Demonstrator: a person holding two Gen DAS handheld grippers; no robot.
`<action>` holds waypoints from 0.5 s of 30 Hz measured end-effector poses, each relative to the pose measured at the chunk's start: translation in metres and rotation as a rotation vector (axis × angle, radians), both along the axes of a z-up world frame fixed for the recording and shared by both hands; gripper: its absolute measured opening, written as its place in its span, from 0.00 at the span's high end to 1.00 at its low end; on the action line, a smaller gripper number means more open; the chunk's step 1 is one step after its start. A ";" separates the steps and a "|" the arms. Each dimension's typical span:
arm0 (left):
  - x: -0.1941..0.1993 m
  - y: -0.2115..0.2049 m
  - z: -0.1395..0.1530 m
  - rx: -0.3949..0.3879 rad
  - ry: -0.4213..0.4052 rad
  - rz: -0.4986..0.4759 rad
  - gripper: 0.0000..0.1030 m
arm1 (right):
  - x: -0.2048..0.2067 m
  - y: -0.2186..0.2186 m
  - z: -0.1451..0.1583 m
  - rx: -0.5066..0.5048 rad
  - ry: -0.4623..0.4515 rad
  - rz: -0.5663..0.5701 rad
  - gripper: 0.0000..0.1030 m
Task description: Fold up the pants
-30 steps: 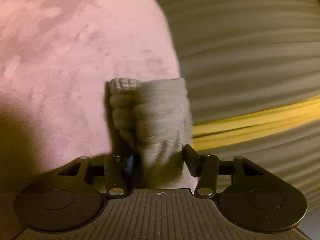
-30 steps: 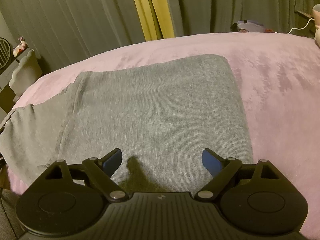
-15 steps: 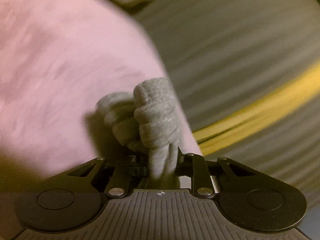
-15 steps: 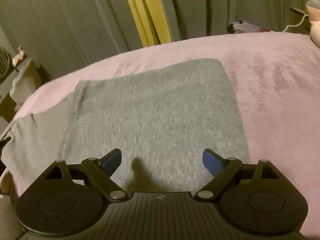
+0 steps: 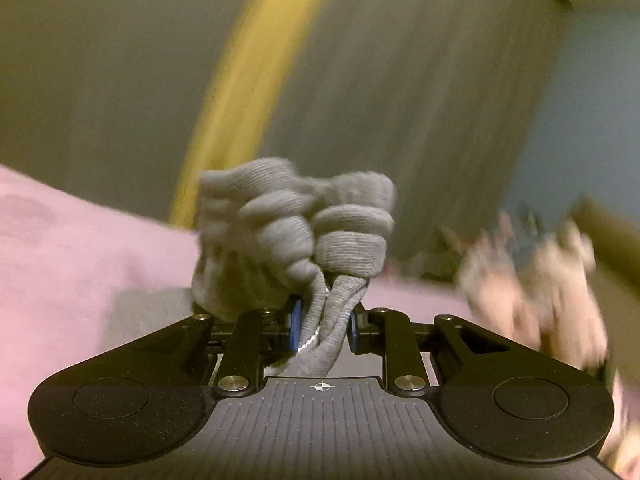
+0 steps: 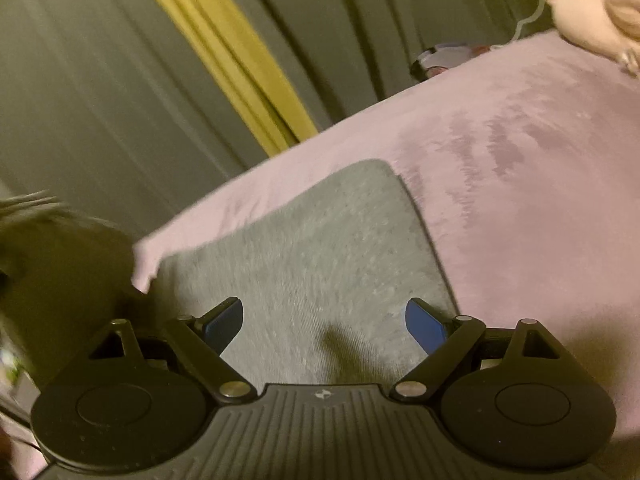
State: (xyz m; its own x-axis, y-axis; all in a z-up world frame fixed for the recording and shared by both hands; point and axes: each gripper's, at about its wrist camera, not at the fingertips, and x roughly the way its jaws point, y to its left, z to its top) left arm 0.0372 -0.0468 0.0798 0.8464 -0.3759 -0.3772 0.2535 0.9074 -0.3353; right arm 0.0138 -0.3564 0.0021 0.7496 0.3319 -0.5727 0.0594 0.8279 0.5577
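The grey pants (image 6: 316, 256) lie folded flat on the pink bed cover (image 6: 520, 168) in the right wrist view. My right gripper (image 6: 324, 322) is open and empty, hovering just above the near part of the pants. In the left wrist view my left gripper (image 5: 324, 328) is shut on a bunched, ribbed end of the grey pants (image 5: 296, 232), lifted above the pink cover (image 5: 80, 264). A dark blurred mass of raised cloth (image 6: 60, 264) shows at the left of the right wrist view.
Grey curtains with a yellow stripe (image 6: 224, 56) hang behind the bed. A pink plush toy (image 6: 588, 28) sits at the bed's far right; it also shows blurred in the left wrist view (image 5: 536, 280). A small object (image 6: 448, 56) lies at the bed's far edge.
My left gripper has closed on the bunched pants end, lifted it and swung round fast, so its view now faces the curtains. The right gripper tilted and stayed open over the pants.
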 end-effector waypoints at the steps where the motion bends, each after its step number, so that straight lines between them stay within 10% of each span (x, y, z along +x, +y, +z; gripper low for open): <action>1: 0.004 -0.022 -0.012 0.051 0.039 -0.033 0.74 | -0.002 -0.004 0.000 0.026 -0.005 -0.010 0.13; 6: 0.014 -0.085 -0.073 0.317 0.299 -0.122 0.70 | -0.002 -0.017 -0.002 0.122 -0.012 -0.032 0.13; 8: 0.010 -0.081 -0.077 0.350 0.272 -0.118 0.65 | 0.000 -0.019 -0.003 0.154 -0.016 -0.023 0.13; 10: 0.005 -0.073 -0.066 0.342 0.271 -0.131 0.52 | 0.000 -0.021 -0.003 0.183 -0.022 -0.010 0.13; 12: -0.008 -0.054 -0.056 0.253 0.264 -0.100 0.04 | 0.004 -0.021 -0.006 0.233 -0.008 0.028 0.13; 15: -0.023 -0.020 -0.038 0.134 0.241 0.051 0.02 | 0.009 -0.018 -0.012 0.285 0.023 0.093 0.13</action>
State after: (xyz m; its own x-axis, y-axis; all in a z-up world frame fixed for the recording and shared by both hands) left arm 0.0146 -0.0667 0.0414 0.7430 -0.2683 -0.6132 0.1342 0.9572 -0.2563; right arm 0.0225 -0.3741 -0.0099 0.6966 0.5481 -0.4630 0.0063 0.6407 0.7678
